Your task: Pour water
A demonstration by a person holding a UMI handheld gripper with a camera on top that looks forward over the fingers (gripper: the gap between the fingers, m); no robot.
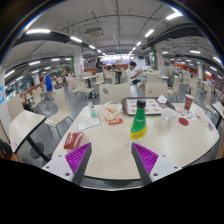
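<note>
Hand-held gripper point(112, 158) hovered with fingers spread and empty, the green bottle point(139, 122) standing upright on the counter point(170, 150) just ahead of them; a crooked approach would likely topple it.

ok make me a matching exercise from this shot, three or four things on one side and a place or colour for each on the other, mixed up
Things:
1. bottle
2. gripper
3. red packet
4. person

Descriptions:
A. lies flat on the white table, beyond the left finger
B. stands far back in the room, past the table
C. green and yellow, upright on the table just ahead of the fingers
D. open, with purple pads on its inner faces, holding nothing

Right pairs: 1-C, 2-D, 3-A, 4-B
</note>
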